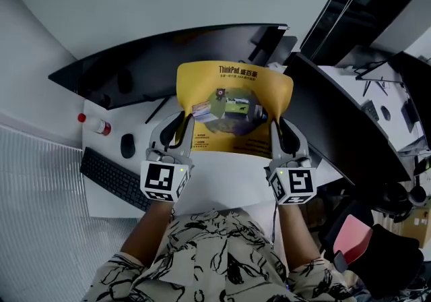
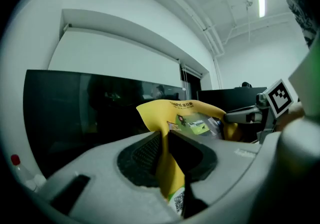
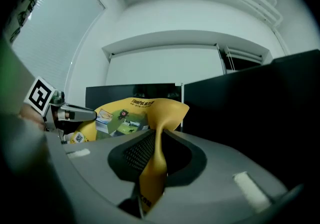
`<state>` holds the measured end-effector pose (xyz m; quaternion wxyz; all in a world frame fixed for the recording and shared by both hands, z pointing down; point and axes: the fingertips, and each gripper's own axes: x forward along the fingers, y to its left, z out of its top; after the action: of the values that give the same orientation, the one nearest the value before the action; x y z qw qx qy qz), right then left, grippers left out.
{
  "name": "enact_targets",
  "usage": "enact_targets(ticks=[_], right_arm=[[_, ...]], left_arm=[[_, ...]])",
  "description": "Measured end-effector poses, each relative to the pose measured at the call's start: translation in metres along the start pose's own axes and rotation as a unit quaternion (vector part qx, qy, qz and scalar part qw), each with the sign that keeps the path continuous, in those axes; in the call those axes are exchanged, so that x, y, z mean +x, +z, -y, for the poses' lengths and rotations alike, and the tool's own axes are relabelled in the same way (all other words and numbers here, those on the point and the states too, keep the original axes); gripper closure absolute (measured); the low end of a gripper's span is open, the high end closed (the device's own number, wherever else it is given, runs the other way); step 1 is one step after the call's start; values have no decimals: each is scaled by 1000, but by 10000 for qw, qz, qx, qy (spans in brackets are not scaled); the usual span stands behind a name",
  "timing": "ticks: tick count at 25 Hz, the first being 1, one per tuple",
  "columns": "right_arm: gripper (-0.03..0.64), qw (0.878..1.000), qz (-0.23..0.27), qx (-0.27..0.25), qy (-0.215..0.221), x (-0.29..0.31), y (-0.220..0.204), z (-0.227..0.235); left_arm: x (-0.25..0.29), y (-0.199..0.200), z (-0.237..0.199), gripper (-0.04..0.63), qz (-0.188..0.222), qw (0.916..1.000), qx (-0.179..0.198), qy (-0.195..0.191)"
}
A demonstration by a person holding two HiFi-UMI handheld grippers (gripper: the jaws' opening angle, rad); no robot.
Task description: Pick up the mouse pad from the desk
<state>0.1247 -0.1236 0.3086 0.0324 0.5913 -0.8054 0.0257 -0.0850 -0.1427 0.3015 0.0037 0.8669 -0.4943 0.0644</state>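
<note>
Three things lie at the left of the desk: a red-capped bottle, a black mouse and a keyboard. The left gripper has its fingers clamped on the left edge of the yellow mouse pad. The pad is held up off the desk, sagging slightly. The right gripper pinches its right edge.

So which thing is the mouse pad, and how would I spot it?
Start at the white desk before the wide dark monitor. Above it a floppy yellow mouse pad is held up between the left tongs and the right tongs, each shut on one side edge. Unlike the black mouse and black keyboard on the desk, it is bright yellow with a printed picture.
</note>
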Motion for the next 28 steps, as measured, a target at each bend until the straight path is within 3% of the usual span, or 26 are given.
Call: enact_targets(ticks=[3, 16, 24, 28], right_arm=[[555, 9997, 241, -16, 10, -4, 35, 5], [555, 9939, 1057, -278, 137, -34, 88, -13], [557, 9906, 1260, -511, 153, -24, 64, -7], [557, 9895, 1343, -504, 187, -37, 89, -12]], left_arm=[[-2, 38, 2, 529, 235, 9996, 122, -5], [-40, 84, 5, 528, 1116, 9932, 326, 71], [-27, 56, 5, 528, 1392, 9897, 298, 143], [-42, 81, 9, 528, 1385, 9891, 459, 191]])
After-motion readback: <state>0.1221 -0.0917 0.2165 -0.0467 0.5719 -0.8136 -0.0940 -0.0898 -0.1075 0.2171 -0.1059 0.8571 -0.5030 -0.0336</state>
